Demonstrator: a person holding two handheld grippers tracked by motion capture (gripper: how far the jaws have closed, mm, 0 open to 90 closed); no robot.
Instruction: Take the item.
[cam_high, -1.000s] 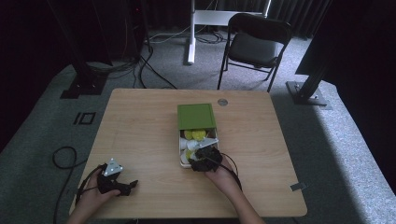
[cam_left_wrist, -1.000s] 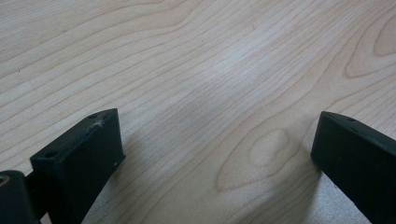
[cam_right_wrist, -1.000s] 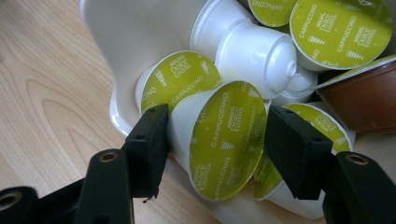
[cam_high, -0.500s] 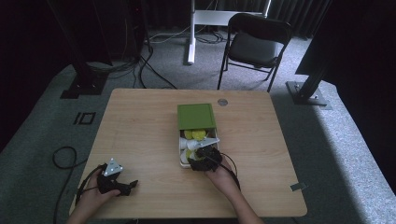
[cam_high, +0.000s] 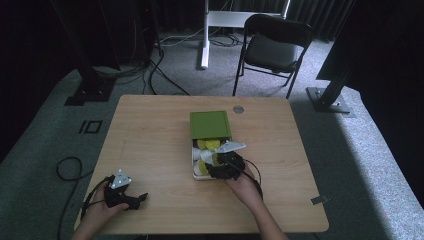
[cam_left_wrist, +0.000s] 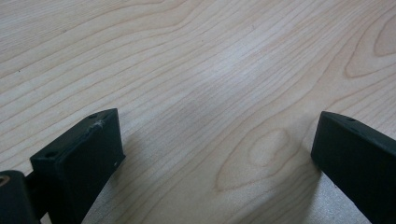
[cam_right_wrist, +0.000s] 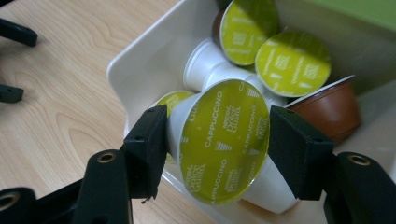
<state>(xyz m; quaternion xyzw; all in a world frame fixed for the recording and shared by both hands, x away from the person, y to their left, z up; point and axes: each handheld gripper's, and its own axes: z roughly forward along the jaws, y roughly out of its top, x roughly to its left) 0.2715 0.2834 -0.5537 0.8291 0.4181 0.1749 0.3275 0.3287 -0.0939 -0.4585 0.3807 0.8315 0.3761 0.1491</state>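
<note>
Gripping a white plastic coffee capsule with a lime-green foil lid marked CAPPUCCINO (cam_right_wrist: 219, 140), the right gripper (cam_right_wrist: 217, 147) has one black jaw on each side of the capsule body, just behind the lid rim. The capsule sits at the near edge of the white open box (cam_right_wrist: 140, 60), which lies mid-table, partly under its flat green lid (cam_high: 210, 124). More green-lidded capsules (cam_right_wrist: 292, 63) and a brown plastic capsule (cam_right_wrist: 334, 109) lie loose in the same box.

Handling judgement: the capsule is probably light, with a thin, fairly stiff wall that tapers away from the lid. The foil lid is likely easy to dent or puncture, so hold on the side wall, not on the foil. The taper and smooth plastic may let it slide out of the jaws; moderate pressure close to the rim should suit best.

The left gripper (cam_left_wrist: 215, 154) rests at the near left part of the light wooden table (cam_left_wrist: 196, 56), jaws spread wide with bare wood between them.
</note>
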